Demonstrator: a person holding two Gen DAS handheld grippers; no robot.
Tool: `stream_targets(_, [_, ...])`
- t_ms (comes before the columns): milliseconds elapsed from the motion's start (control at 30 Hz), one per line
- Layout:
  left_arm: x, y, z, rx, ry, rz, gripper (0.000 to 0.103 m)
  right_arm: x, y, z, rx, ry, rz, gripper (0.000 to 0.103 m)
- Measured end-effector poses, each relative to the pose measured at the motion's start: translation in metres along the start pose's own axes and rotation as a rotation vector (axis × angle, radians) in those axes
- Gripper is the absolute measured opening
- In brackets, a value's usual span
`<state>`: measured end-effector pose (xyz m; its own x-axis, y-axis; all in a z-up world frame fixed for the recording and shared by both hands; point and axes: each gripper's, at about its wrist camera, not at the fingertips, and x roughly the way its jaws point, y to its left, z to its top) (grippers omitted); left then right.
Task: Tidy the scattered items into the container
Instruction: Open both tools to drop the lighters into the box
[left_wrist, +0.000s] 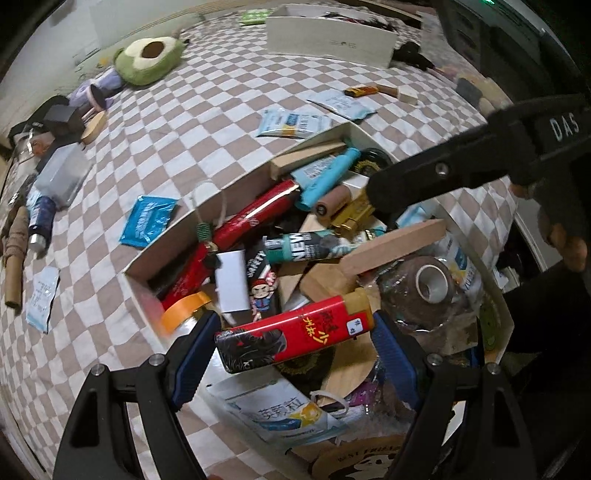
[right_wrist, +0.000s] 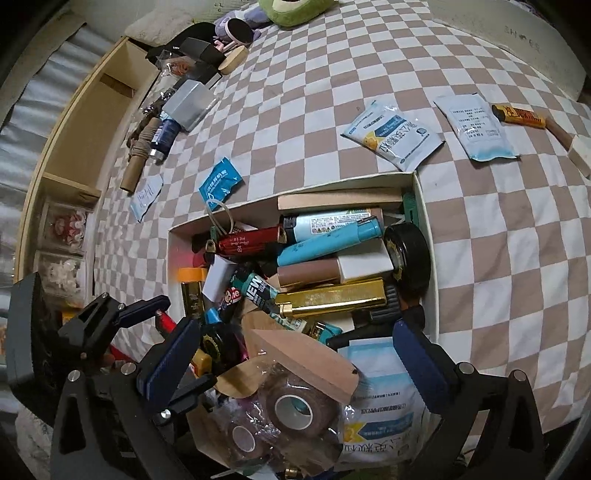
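Blue-padded fingers (left_wrist: 195, 354) of the left gripper (left_wrist: 295, 350) are seen spread apart around a red lighter (left_wrist: 295, 338), which hangs or lies between them over the box (left_wrist: 207, 206); whether the pads touch it cannot be told. On the right, the other gripper (right_wrist: 295, 354) is also held open, with nothing clamped, above a wooden wedge (right_wrist: 306, 362) and a roll of brown tape (right_wrist: 295, 406) in the near end of the same box. Lighters, tubes, sachets and blocks are already heaped inside. More items are left scattered on the checked cloth (right_wrist: 498, 221): a blue sachet (left_wrist: 147, 219), white sachets (right_wrist: 395, 136), a yellow lighter (right_wrist: 519, 115) and a clutter of bottles by the far edge. Lighters are judged light, stiff and smooth, best taken across the flat sides at mid-length. Sachets are thin, soft and slippery, lying flat against the cloth, so an edge or corner would have to be pinched.
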<state>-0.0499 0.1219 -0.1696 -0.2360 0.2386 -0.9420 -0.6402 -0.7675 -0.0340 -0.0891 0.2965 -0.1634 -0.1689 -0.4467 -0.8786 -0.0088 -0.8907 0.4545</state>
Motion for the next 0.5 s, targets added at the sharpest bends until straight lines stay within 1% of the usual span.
stream_targets(167, [0.003, -0.003, 0.007, 0.003, -0.017, -0.018, 0.083, 0.002, -0.002, -0.001, 0.002, 0.014, -0.003, 0.103])
stream_targets(333, [0.007, -0.001, 0.011, -0.017, -0.007, -0.043, 0.085, 0.001, -0.003, -0.002, 0.002, 0.01, 0.001, 0.103])
stream_targets(400, [0.009, 0.001, 0.011, -0.025, -0.003, -0.06, 0.099, 0.001, -0.002, -0.003, 0.002, 0.009, -0.001, 0.103])
stream_targets(433, [0.009, 0.002, 0.011, -0.029, -0.004, -0.061, 0.1, 0.0, -0.003, -0.003, 0.004, 0.008, -0.005, 0.103])
stream_targets(500, [0.01, 0.002, 0.011, -0.032, -0.003, -0.066, 0.101, -0.001, -0.004, -0.003, 0.007, 0.008, -0.003, 0.103])
